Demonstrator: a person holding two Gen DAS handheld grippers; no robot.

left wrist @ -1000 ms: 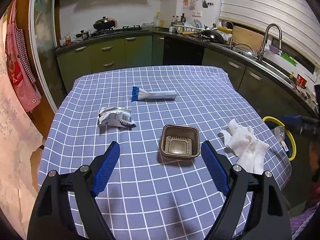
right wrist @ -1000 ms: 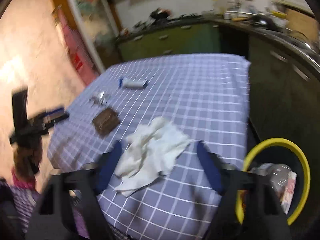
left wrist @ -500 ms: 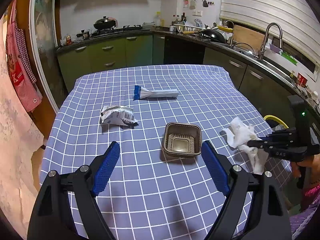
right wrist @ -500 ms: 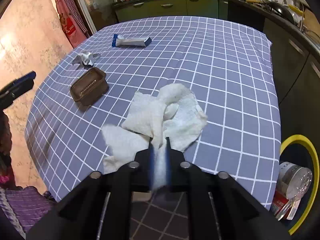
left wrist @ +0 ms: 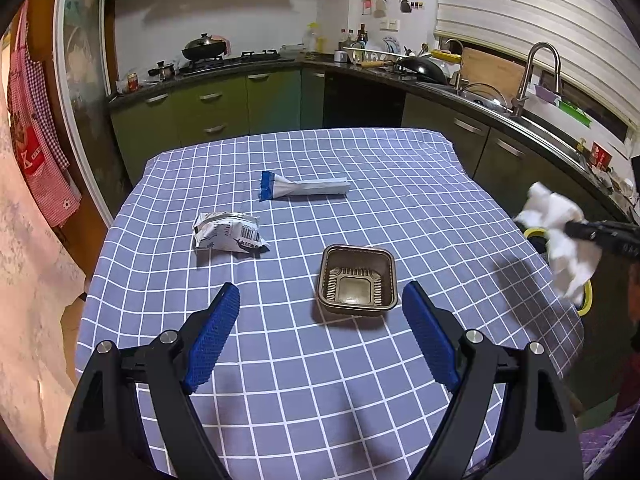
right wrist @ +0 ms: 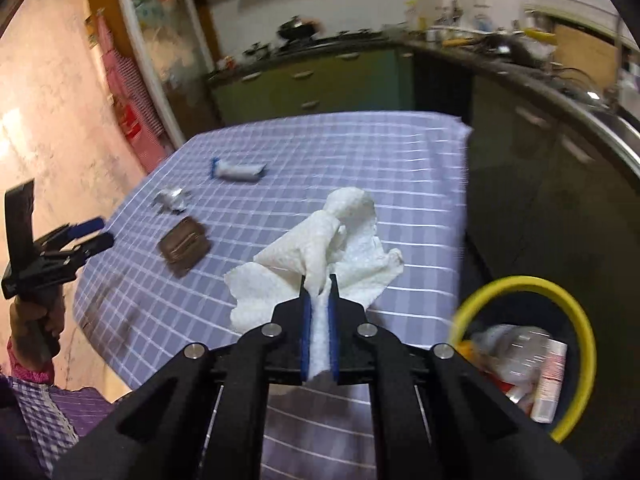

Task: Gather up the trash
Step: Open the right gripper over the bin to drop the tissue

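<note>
Left wrist view, read left to right. Your left gripper (left wrist: 320, 304) hangs above the near part of the desk (left wrist: 400, 168) with its jaws wide and nothing between them. At 10 o'clock from it lies a crumpled silver wrapper (left wrist: 229, 231); at 12 o'clock, farther off, a white wrapper with a blue end (left wrist: 302, 186). Just ahead, at 1 o'clock, sits a brown plastic tray (left wrist: 356, 280), upright and holding nothing. At 3 o'clock, past the desk's right edge, your right gripper (right wrist: 319, 292) has clamped narrowly on a white paper towel (right wrist: 320, 240), which hangs in the air clear of the cloth. Right wrist view: at 4 o'clock from the towel stands a yellow-rimmed bin (right wrist: 576, 312), beside the desk and lower. In it lie a clear plastic bottle (right wrist: 516, 340) and a white tube with red print (right wrist: 550, 380); the rest is too blurred to tell.
</note>
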